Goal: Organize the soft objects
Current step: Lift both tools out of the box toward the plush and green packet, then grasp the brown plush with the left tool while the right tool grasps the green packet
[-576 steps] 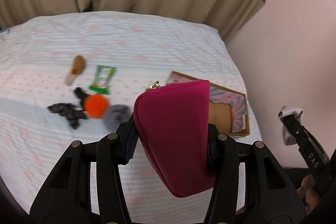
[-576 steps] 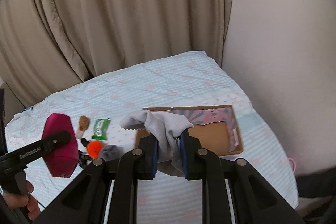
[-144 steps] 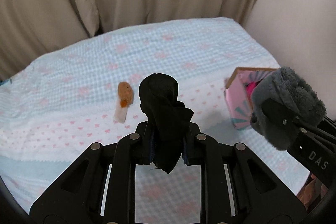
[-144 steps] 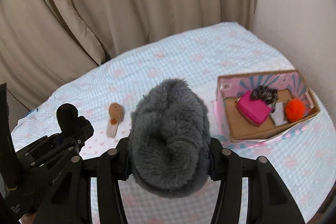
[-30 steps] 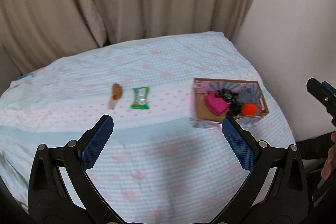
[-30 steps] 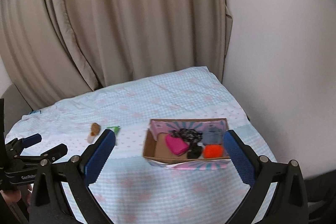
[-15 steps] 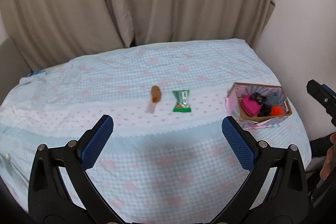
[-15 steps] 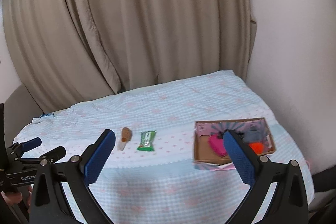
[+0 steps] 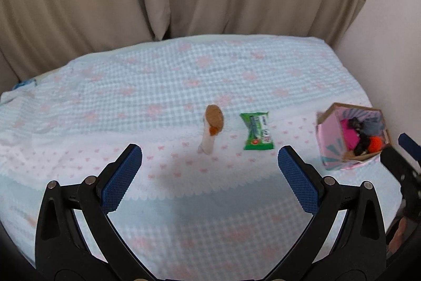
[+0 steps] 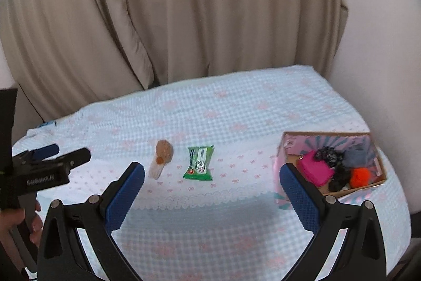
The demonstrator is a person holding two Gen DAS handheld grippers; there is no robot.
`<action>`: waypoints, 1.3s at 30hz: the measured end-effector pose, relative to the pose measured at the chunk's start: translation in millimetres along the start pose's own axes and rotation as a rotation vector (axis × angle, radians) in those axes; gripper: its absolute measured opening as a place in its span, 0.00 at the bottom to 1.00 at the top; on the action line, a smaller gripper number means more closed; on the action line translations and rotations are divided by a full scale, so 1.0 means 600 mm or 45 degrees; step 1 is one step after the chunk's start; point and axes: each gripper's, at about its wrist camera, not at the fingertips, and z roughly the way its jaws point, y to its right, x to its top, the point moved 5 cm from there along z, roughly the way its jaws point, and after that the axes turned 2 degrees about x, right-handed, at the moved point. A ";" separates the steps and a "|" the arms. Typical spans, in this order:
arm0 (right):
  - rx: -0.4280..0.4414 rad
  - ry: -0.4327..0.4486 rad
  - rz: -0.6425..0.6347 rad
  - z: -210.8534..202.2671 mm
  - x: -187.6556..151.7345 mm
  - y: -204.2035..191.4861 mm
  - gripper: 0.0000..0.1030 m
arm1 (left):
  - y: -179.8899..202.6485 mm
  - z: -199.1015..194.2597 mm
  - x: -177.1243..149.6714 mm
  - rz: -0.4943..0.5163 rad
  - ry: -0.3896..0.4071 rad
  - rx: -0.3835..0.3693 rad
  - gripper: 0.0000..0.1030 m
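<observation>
Both claws hang above the near edge of the bed [image 9: 236, 75], and both are spread wide with nothing between the pads; the left claw [image 9: 210, 175] looks straight at the plush [image 9: 212, 127], which lies ahead and just right of its centre line, so the left hand seems the nearer one for the next pick; the right claw [image 10: 212, 188] has the plush [image 10: 161, 157] ahead and to its left, with the packet [image 10: 199, 163] more nearly in front of it. The plush lies with its long axis running roughly away from the camera, tilted a little, the brown rounded end far and the pale narrow end near; a grasp across the narrow middle would want the pads set either side of that axis, which the left claw's present heading about suits. It looks fuzzy and limp, with a small orange patch where brown meets pale. The green packet [image 9: 258, 131] sits just right of it, apart, flat on the cover; whether it counts as soft I cannot tell. The box [image 10: 329, 136] stands well to the right near the bed's edge and holds a pink pouch [image 10: 314, 171], dark cloth, a grey piece and an orange pom-pom [image 10: 361, 177]; so most of the sorting appears done.
</observation>
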 end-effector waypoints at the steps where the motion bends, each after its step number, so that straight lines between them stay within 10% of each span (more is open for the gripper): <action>1: 0.003 -0.012 0.005 0.019 -0.006 -0.002 1.00 | -0.001 0.022 0.001 0.004 -0.009 -0.003 1.00; 16: 0.044 -0.189 -0.047 0.349 -0.091 -0.025 0.99 | 0.031 0.371 -0.011 0.065 -0.146 -0.101 0.93; 26: 0.066 -0.274 -0.012 0.501 -0.105 -0.019 0.85 | 0.038 0.479 -0.005 0.107 -0.194 -0.068 0.89; 29: 0.067 -0.263 -0.004 0.523 -0.102 -0.019 0.83 | 0.033 0.502 -0.007 0.084 -0.220 -0.077 0.70; 34: 0.084 -0.313 -0.073 0.554 -0.103 -0.031 0.51 | 0.034 0.512 -0.010 0.103 -0.221 -0.051 0.39; 39: 0.076 -0.312 -0.097 0.546 -0.104 -0.030 0.40 | 0.037 0.487 -0.004 0.103 -0.206 -0.060 0.33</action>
